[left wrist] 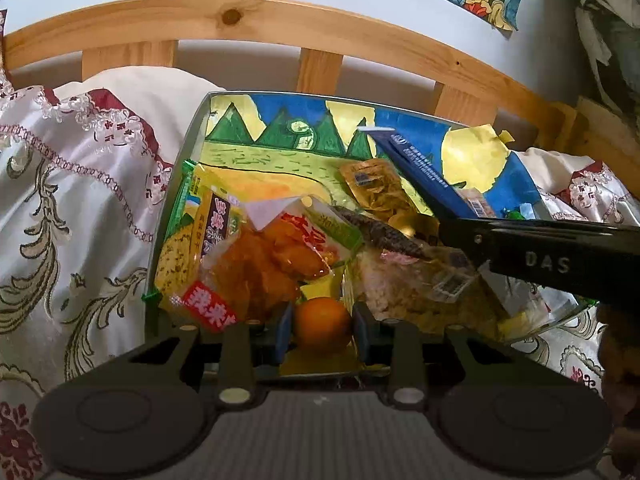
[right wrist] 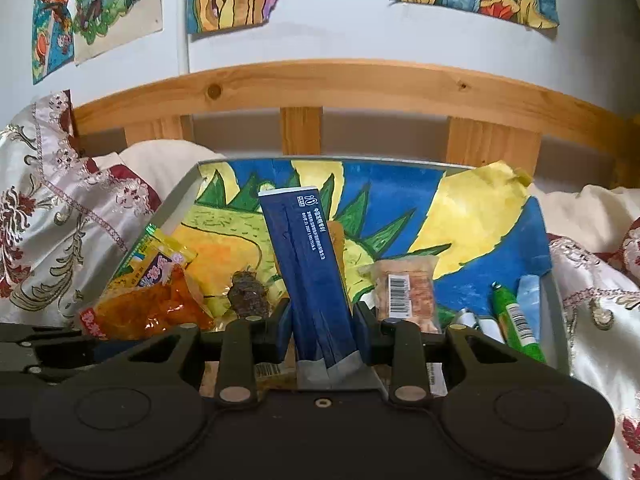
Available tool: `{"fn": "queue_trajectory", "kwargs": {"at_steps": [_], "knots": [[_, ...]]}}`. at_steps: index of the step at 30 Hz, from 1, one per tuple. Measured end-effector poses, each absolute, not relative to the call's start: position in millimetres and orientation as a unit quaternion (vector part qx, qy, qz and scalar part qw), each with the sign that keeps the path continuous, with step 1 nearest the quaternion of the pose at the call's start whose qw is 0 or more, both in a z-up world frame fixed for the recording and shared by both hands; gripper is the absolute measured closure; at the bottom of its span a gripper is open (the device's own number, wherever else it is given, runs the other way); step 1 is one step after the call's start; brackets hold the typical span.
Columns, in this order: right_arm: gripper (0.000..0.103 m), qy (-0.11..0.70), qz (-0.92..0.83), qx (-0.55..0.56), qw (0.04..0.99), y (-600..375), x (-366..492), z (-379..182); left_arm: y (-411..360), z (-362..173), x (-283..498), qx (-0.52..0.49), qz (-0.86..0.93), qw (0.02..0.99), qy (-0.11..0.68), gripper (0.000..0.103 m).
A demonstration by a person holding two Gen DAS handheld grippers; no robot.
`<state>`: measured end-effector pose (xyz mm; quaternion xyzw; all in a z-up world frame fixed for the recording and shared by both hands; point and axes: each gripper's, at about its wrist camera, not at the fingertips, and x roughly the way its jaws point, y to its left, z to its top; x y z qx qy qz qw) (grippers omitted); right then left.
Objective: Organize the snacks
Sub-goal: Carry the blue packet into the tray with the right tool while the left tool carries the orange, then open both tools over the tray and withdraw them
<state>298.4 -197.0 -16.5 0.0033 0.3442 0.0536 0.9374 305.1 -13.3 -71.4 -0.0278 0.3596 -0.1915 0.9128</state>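
A grey tray [left wrist: 188, 136] lined with a painted landscape lies on the bed and holds snack packets. My left gripper [left wrist: 322, 330] is shut on a small orange fruit [left wrist: 322, 322] at the tray's near edge. My right gripper [right wrist: 322, 330] is shut on a long dark-blue packet [right wrist: 308, 264], held upright over the tray [right wrist: 176, 208]; the packet also shows in the left wrist view [left wrist: 428, 176]. An orange-red packet [left wrist: 256, 268] and a yellow-green packet [left wrist: 192, 220] lie at the tray's left. A clear packet of pale snacks [right wrist: 408, 292] lies right of the blue packet.
A dark dried snack [right wrist: 246, 294] lies in mid-tray. A green tube [right wrist: 516, 320] and light-blue item [right wrist: 528, 296] lie at the tray's right. Patterned bedding [left wrist: 68, 208] surrounds the tray. A wooden headboard [right wrist: 340, 88] stands behind.
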Motion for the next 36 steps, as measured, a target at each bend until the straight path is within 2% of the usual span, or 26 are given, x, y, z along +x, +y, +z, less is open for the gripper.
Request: {"fn": "queue_trajectory", "kwargs": {"at_steps": [12,15,18,26,36], "knots": [[0.067,0.36,0.056,-0.009,0.931,-194,299,-26,-8,-72,305,-0.058,-0.175,0.907,0.379,0.066],[0.064,0.354,0.059,0.0,0.933,-196,294,-24,-5,-69,303,-0.068,-0.173,0.907,0.377,0.058],[0.054,0.344,0.064,0.003,0.937,-197,288,-20,-3,-64,300,-0.075,-0.17,0.91,0.371,0.049],[0.042,0.313,0.064,0.003,0.947,-201,271,1,8,-44,285,-0.1,-0.161,0.925,0.33,0.03],[0.03,0.283,0.05,0.015,0.958,-213,252,25,15,-19,270,-0.102,-0.15,0.939,0.294,0.014]]}}
